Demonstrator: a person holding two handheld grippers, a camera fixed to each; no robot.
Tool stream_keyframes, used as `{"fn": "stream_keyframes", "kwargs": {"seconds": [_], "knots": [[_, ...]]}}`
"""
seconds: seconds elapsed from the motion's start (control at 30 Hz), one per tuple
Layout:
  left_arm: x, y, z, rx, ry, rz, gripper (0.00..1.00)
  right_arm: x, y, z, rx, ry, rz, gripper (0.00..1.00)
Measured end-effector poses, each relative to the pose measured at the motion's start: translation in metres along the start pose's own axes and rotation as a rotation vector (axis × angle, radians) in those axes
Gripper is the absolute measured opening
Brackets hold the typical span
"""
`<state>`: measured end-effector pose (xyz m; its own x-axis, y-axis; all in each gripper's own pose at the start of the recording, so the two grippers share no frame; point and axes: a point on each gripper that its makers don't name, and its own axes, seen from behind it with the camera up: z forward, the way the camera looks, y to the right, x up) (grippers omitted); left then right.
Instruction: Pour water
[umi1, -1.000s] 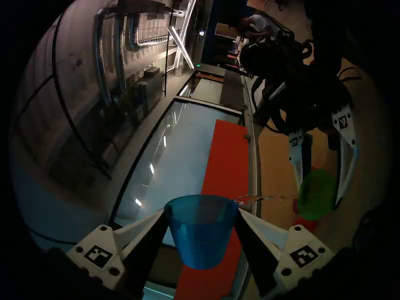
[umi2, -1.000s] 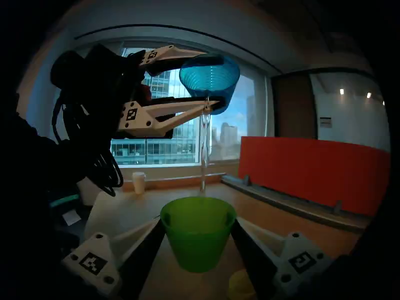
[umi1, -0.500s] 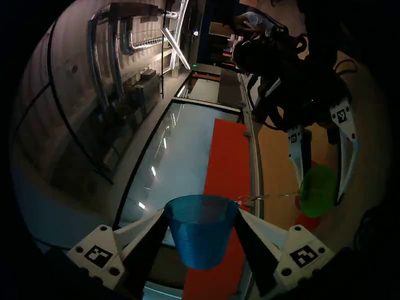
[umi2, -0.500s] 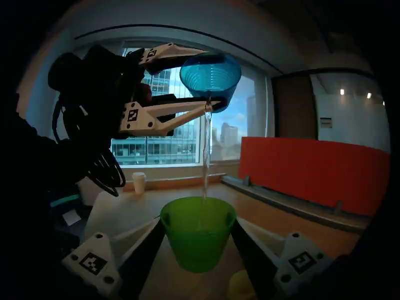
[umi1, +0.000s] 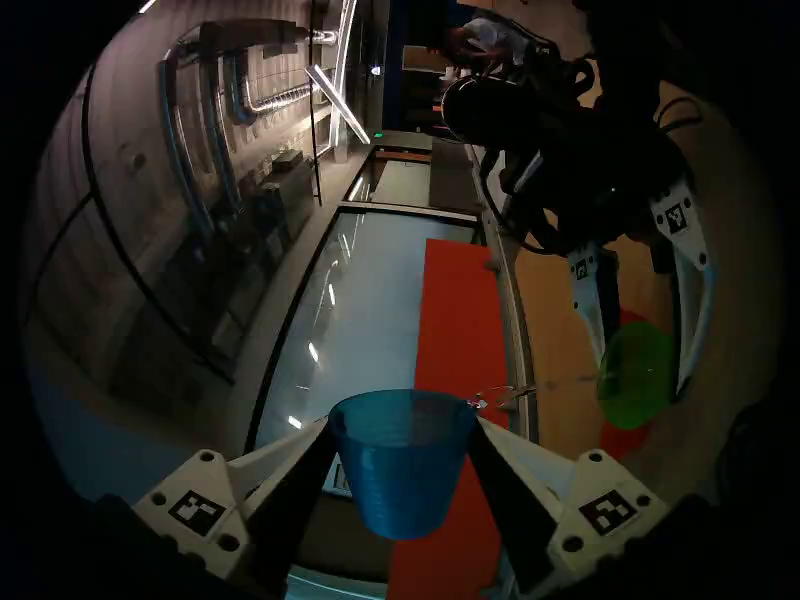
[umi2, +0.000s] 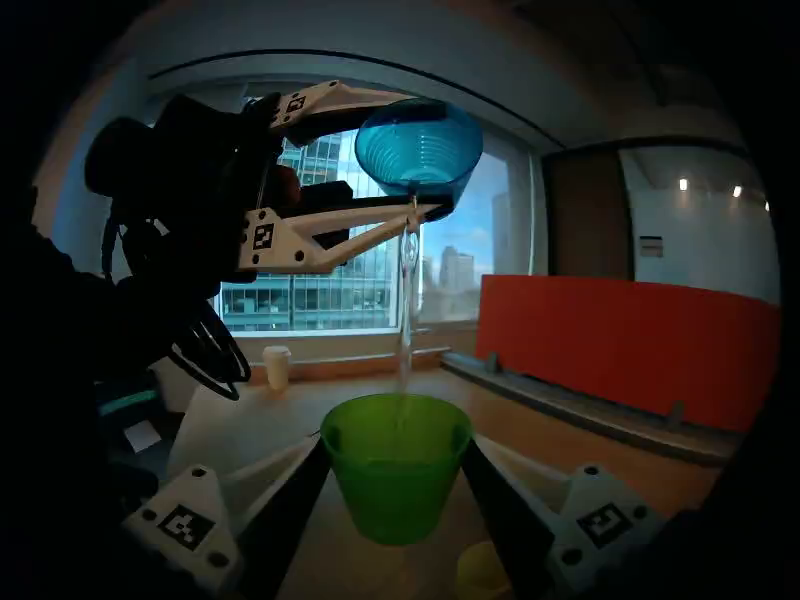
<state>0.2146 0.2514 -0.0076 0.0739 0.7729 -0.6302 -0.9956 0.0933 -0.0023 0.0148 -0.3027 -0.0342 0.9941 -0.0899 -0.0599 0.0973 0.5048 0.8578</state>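
My left claw tips the blue cup a touch steeper and higher than a moment ago. The water, which fell as a straight thread, now wavers on its way down. I judge that the pour is thinning toward its end. Both fingers of that claw clamp the blue cup's sides, its mouth turned down and toward the lens, against the bright window. Directly below, my right claw grips the green cup upright over the wooden table, and the stream lands inside its rim. To the right stands a red panel, unmoved. I cannot tell how much water remains in the blue cup, because its ribbed wall hides it. The level in the green cup is equally hard to read through its tinted side. A small pale cup on the sill is too far off to make out, and a yellow shape at the bottom edge is cut off.
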Motion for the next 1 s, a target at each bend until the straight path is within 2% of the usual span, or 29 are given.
{"fn": "stream_keyframes", "kwargs": {"seconds": [0.57, 0.8, 1.0], "knots": [[0.008, -0.007, -0.003, 0.019, 0.007, 0.092, 0.87, 0.003, 0.000, 0.000, -0.003, 0.004, -0.002, 0.90], [0.011, -0.005, -0.005, 0.017, 0.004, 0.128, 0.87, 0.005, 0.000, -0.001, -0.003, 0.008, -0.001, 0.90], [0.011, -0.007, -0.006, 0.023, -0.003, 0.177, 0.87, 0.008, 0.001, -0.001, -0.005, 0.011, -0.002, 0.90]]}}
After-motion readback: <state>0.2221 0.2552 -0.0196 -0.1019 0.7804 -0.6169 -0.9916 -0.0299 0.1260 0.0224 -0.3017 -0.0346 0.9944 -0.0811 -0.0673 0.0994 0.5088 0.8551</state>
